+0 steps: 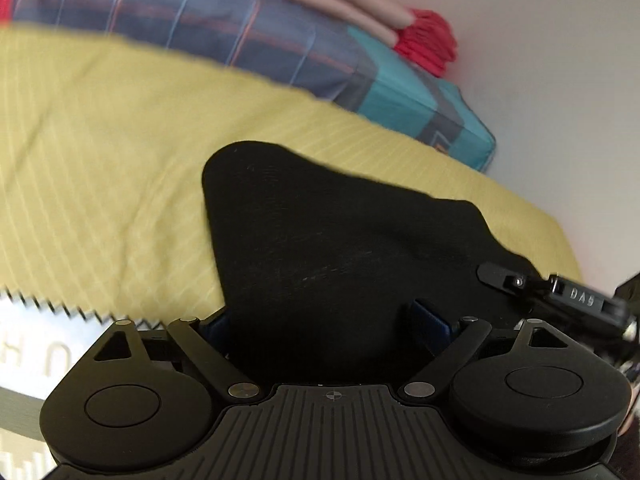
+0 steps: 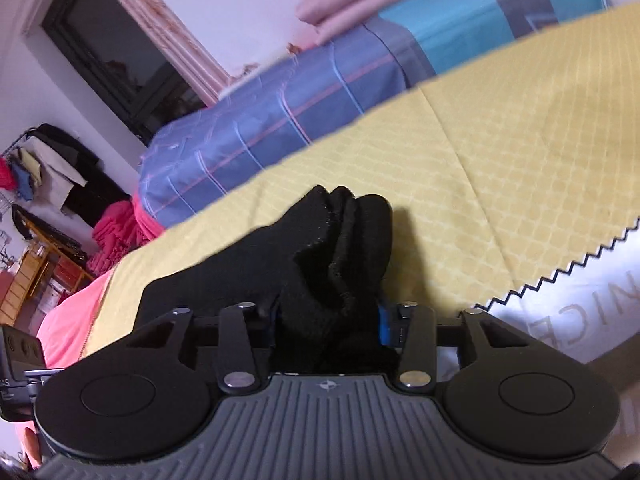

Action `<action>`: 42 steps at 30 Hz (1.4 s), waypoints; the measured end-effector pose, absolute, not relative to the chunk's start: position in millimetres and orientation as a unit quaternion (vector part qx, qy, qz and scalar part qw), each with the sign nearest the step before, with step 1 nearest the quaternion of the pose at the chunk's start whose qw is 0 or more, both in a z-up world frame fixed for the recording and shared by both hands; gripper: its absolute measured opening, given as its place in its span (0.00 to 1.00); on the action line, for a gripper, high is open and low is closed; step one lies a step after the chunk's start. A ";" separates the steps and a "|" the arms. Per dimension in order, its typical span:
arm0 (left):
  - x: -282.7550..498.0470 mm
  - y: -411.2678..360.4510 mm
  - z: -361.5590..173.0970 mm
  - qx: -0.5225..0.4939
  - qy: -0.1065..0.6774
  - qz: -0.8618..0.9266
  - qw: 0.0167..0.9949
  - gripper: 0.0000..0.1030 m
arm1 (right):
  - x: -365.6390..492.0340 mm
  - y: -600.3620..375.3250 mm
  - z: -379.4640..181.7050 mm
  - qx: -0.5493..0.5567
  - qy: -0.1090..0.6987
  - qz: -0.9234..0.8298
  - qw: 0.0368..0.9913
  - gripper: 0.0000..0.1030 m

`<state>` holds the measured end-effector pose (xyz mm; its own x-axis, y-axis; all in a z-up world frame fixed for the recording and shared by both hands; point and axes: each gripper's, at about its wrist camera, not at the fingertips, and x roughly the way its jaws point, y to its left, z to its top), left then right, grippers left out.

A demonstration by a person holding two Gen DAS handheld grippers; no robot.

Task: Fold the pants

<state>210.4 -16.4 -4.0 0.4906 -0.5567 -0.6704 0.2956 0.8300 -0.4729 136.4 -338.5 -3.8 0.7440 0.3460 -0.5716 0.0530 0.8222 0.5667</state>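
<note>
The black pants (image 1: 336, 240) lie on a yellow cloth (image 1: 100, 152) and fill the space in front of my left gripper (image 1: 320, 320). Its blue pads sit wide apart on either side of the fabric, so it looks open with cloth draped between them. In the right wrist view my right gripper (image 2: 326, 320) is shut on a bunched, layered part of the black pants (image 2: 340, 248), which stands up in folds between its blue pads (image 2: 383, 322). The right gripper (image 1: 560, 292) also shows at the right edge of the left wrist view, touching the pants.
The yellow cloth (image 2: 500, 160) has a zigzag edge over a white surface (image 2: 580, 312). Behind it is a bed with a blue and teal striped cover (image 2: 280, 120), pink pillows (image 1: 348, 4) and red fabric (image 1: 428, 40). A clothes rack (image 2: 44, 164) stands at far left.
</note>
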 end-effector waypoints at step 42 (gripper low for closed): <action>-35.8 -14.3 26.6 0.025 0.430 -0.122 0.894 1.00 | -119.1 -378.9 13.8 0.267 0.325 -0.095 0.902 0.85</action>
<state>-35.8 -14.3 26.6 0.6003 -0.1971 -0.7751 0.2398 0.9689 -0.0607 -119.1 -378.9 13.8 0.7701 0.0025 -0.6379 0.3455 0.8390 0.4203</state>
